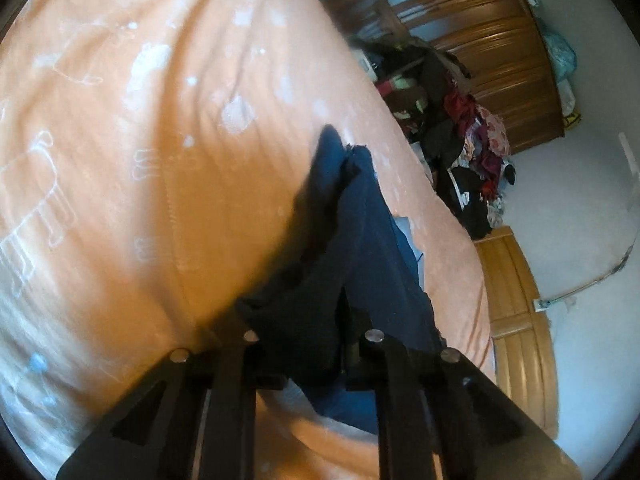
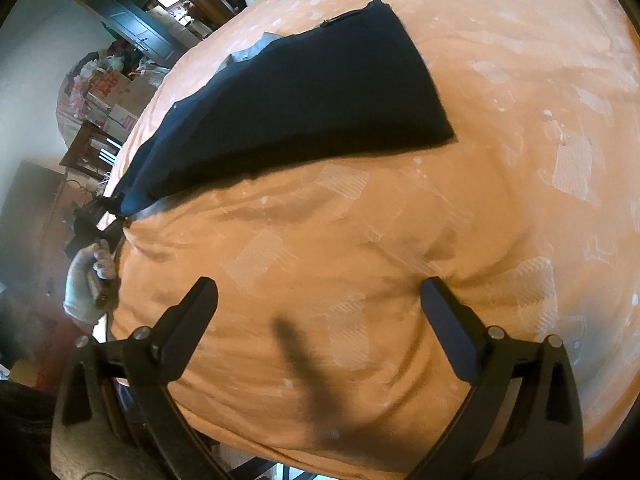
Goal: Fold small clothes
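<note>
Item 1, navy garment: laid across the orange bedspread, mostly flat, one end drawn to a taut point at the bed's edge. In left wrist view the same cloth runs straight from my tool out over the bed, bunched and creased near the grip.

Item 2, left gripper: fingers pressed together on the garment's end, cloth filling the gap btwn them. From the right view it sits at the bed's edge, gloved hand on the handle just below.

Item 3, right gripper: fingers spread wide, nothing btwn them, hanging over bare bedspread, well apart from the garment.

Item 4, room bkgd: clothes pile on the floor by a wooden wardrobe. Not in play.

Step in hand, my read: one end is held, the other needs a second grip before any fold. To do it well:
- keep left pinch firm, tension light, so the flat part doesn't drag or wrinkle
- bring right over to the wide free end, take the corner only, not the bedspread under it
- both ends level before lifting, edges matched, then lay over in one go
- risk: bunching near left grip carries into the fold; shake out first.
</note>
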Demonstrator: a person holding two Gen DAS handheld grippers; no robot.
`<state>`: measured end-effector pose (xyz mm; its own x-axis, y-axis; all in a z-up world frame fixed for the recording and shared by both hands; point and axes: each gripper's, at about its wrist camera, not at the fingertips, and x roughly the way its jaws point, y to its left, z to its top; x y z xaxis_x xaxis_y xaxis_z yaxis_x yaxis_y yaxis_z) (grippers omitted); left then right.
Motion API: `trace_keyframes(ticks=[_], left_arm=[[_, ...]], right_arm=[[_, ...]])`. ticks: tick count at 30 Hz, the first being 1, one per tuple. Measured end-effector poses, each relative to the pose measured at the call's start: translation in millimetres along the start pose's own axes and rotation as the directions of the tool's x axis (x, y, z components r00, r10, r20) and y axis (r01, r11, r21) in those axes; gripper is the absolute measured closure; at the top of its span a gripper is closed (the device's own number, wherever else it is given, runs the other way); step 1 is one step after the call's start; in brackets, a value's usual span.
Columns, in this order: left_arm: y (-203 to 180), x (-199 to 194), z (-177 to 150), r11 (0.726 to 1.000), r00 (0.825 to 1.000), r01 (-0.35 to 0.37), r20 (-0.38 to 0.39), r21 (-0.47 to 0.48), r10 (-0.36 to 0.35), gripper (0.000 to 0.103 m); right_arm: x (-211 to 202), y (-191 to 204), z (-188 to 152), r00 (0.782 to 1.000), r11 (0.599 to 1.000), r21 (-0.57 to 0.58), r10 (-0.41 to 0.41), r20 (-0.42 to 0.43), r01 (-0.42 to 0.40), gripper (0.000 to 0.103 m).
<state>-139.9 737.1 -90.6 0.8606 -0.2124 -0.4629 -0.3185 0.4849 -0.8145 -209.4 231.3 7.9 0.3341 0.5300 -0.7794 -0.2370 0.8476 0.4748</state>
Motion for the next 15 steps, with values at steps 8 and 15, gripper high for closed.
trace_keyframes(ticks=[8,15], left_arm=[[-11.5,23.0,10.2,0.999,1.0,-0.025,-0.005,0.041,0.025,0.083],[-101.4,18.7,-19.0,0.895,0.993,-0.104,0.092,0.434,0.07,0.092]], right_arm=[[-17.4,65.3,31.1,0.994,0.989,-0.117,0.094,0.058,-0.087,0.004],[44.2,157.3,142.6,0.962,0.929,-0.266,0.272,0.013,-0.259,0.004]])
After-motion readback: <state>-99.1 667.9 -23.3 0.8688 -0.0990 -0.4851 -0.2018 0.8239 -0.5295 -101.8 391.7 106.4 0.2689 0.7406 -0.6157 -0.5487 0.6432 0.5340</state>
